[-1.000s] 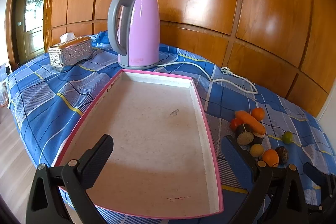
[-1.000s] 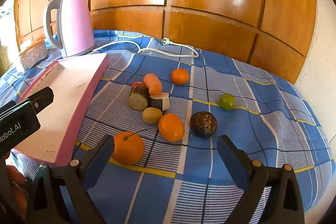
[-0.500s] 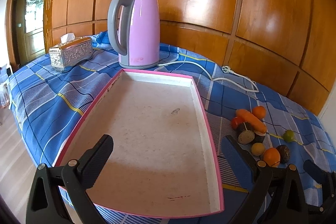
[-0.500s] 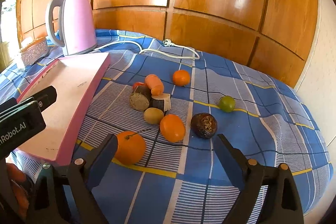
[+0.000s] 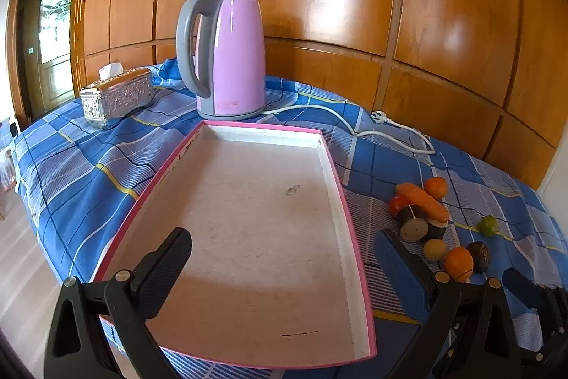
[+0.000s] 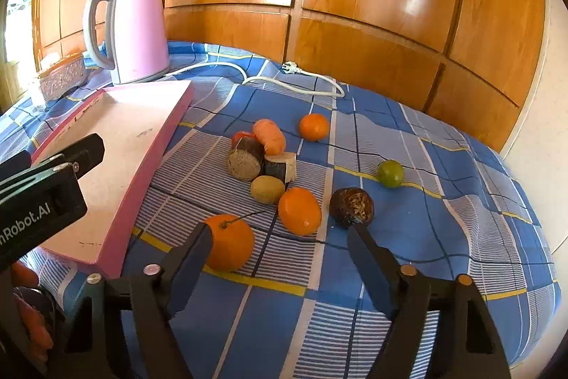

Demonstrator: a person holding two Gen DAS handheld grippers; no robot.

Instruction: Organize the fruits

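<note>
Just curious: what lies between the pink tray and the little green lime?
In the right wrist view, the fruit pile lies between the pink tray and the lime.

On the blue checked cloth point(image 6: 408, 212) lie three oranges: a large one point(image 6: 230, 245) with a stem nearest the camera, an oval one point(image 6: 300, 210) beside it, and a small one point(image 6: 314, 126) farther back. There is one carrot point(image 6: 269, 136), one red fruit point(image 6: 241, 135) mostly hidden behind the pile, one kiwi point(image 6: 267, 189), one green lime point(image 6: 390, 173) and one dark wrinkled fruit point(image 6: 351, 206). Two dark-skinned cut pieces point(image 6: 245, 162) sit in the middle of the cluster. One pink tray point(image 5: 349, 222), one pink kettle point(image 5: 230, 55), one silver tissue box point(image 5: 115, 93) and one white power cord point(image 5: 383, 130) share the cloth.
</note>
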